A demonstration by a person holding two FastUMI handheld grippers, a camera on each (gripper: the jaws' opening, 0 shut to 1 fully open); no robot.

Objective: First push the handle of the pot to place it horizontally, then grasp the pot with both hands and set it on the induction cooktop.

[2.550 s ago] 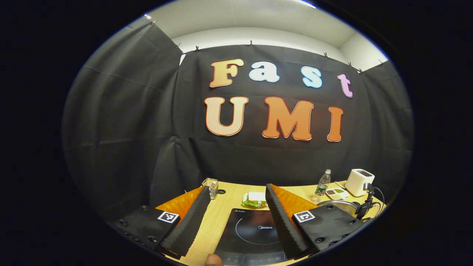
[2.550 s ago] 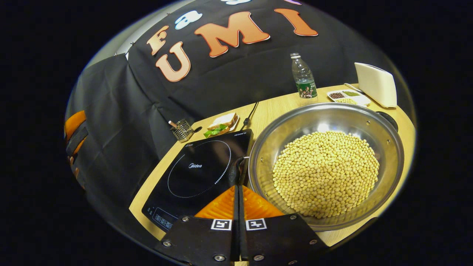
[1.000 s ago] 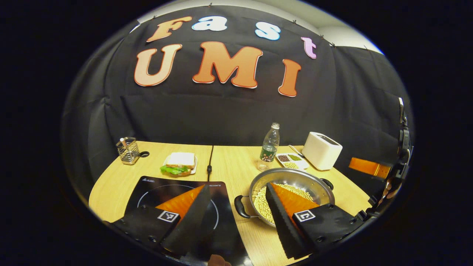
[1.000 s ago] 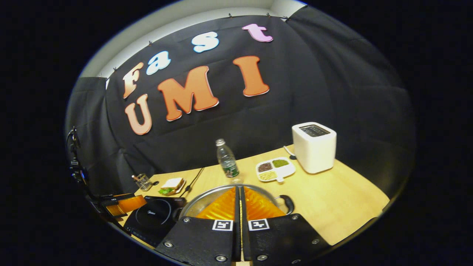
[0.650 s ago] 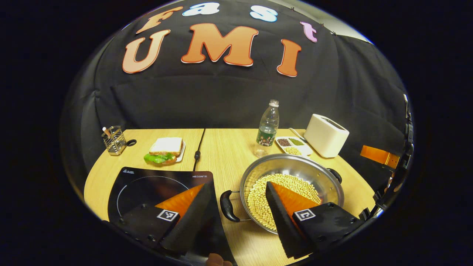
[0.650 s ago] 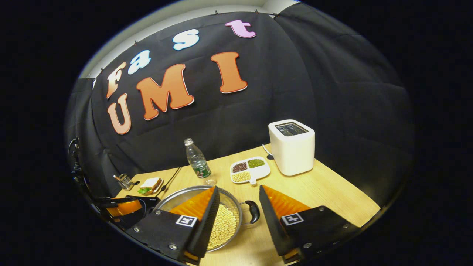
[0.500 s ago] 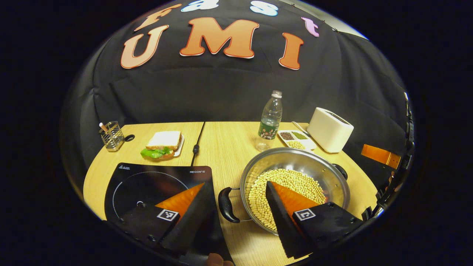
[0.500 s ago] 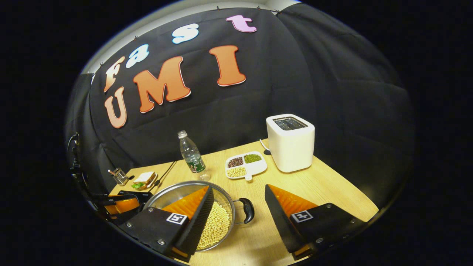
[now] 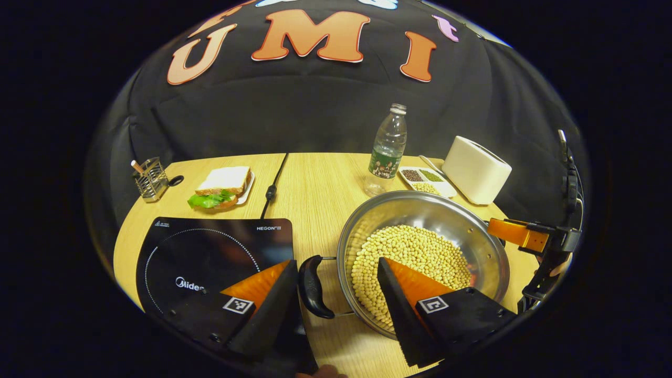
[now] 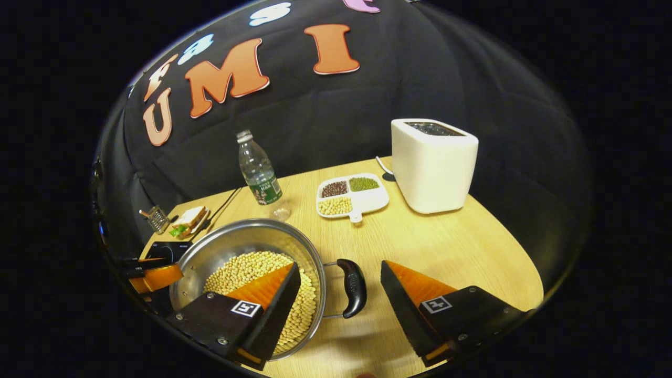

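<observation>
A steel pot [image 9: 475, 231] full of pale beans stands on the wooden table, to the right of the black induction cooktop [image 9: 210, 252]. My left gripper [image 9: 336, 270] is open, and the pot's left black handle [image 9: 313, 287] lies between its fingers, untouched. In the right gripper view the pot [image 10: 231, 247] sits low at left; my right gripper [image 10: 340, 272] is open around its right black handle [image 10: 353, 287] without touching it. The right gripper [image 9: 517, 235] also appears at the pot's far side in the left gripper view.
Behind the pot stand a water bottle [image 9: 386, 149], a divided dish of beans [image 10: 350, 197] and a white toaster [image 10: 433, 165]. A sandwich on a plate [image 9: 223, 186], a wire holder [image 9: 149, 179] and a power cord [image 9: 273, 184] lie behind the cooktop.
Both grippers have come down and closer to the pot, each now straddling one handle. The right gripper, shut a second ago, has opened.
</observation>
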